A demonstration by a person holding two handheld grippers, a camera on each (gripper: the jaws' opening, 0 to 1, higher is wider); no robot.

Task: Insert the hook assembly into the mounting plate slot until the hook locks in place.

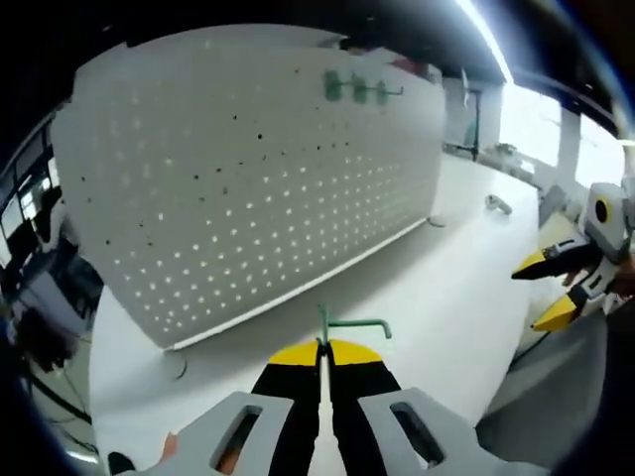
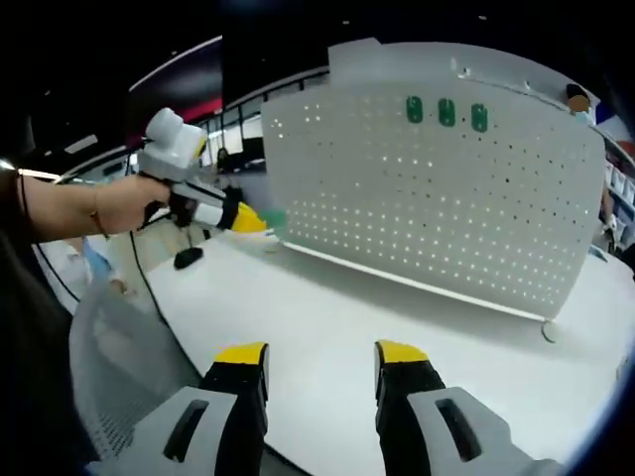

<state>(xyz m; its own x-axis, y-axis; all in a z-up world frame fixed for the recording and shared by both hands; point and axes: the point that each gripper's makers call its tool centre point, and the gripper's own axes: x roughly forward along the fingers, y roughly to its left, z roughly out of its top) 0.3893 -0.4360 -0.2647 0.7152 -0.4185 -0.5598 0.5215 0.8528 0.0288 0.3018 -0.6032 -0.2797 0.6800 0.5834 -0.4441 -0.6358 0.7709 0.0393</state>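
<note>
Between the left gripper's [image 1: 324,359] closed jaws — a green hook [image 1: 349,324].

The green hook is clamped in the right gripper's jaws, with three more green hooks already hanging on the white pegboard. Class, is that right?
Not quite: the left gripper clamps the green hook, as the left gripper view shows. The right gripper is open and empty. Three green hooks do hang on the white pegboard.

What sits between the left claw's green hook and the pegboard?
Bare white table, in the left gripper view. The left claw grips the green hook, short of the pegboard.
</note>
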